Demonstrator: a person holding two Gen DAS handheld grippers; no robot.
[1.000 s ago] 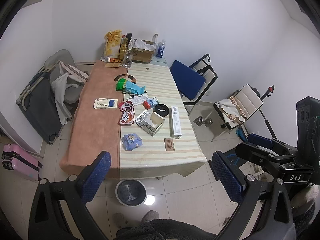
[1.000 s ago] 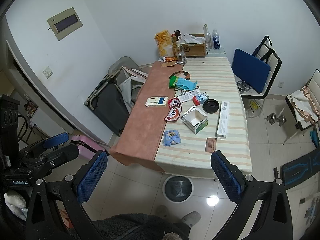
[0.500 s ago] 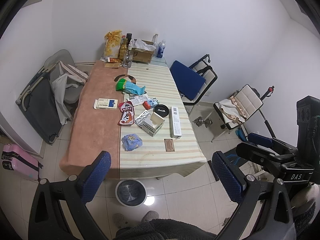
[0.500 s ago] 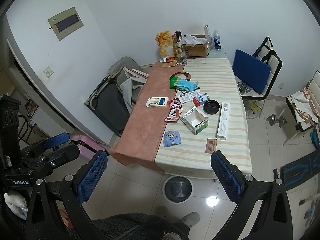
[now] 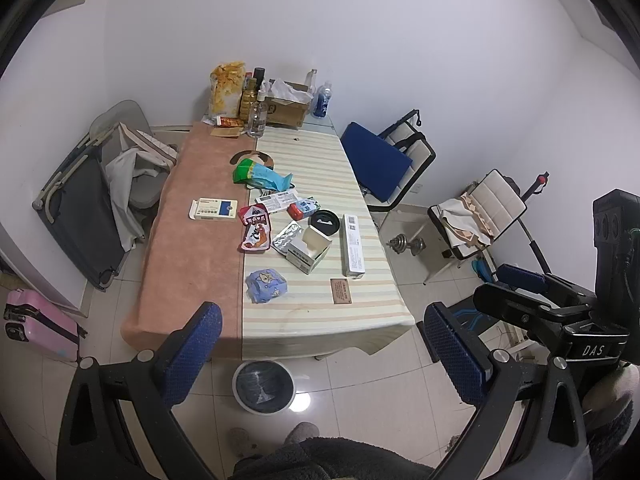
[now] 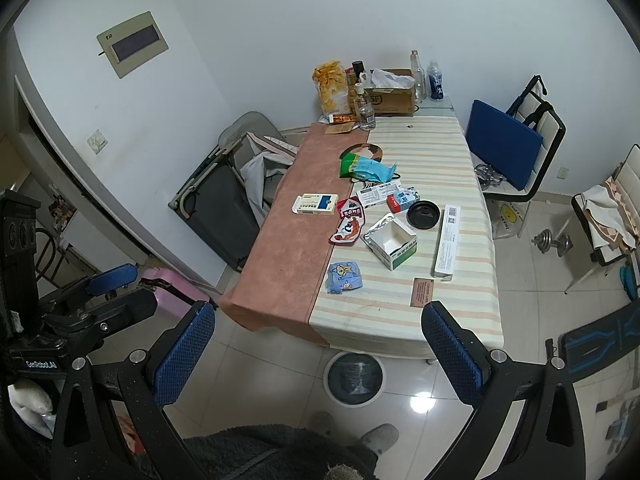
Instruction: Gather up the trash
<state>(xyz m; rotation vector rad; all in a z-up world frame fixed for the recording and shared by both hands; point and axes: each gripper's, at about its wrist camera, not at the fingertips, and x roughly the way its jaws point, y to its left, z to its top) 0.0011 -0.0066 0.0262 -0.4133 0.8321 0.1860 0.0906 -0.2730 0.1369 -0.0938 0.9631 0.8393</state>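
Trash bin [image 5: 264, 388] partly hidden under the table [image 5: 320, 320] edge

Right gripper [image 6: 320, 344] jaws spread wide above bin [image 6: 354, 377], littered table [image 6: 400, 312], blue wrapper [image 6: 343, 277], open carton [image 6: 394, 243].

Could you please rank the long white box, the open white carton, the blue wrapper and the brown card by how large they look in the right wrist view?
1. long white box
2. open white carton
3. blue wrapper
4. brown card
The carton and wrapper are fairly close in area, and fisheye distortion makes that pair less sure.

Both wrist views high, far back, sharing table [image 5: 324, 176].
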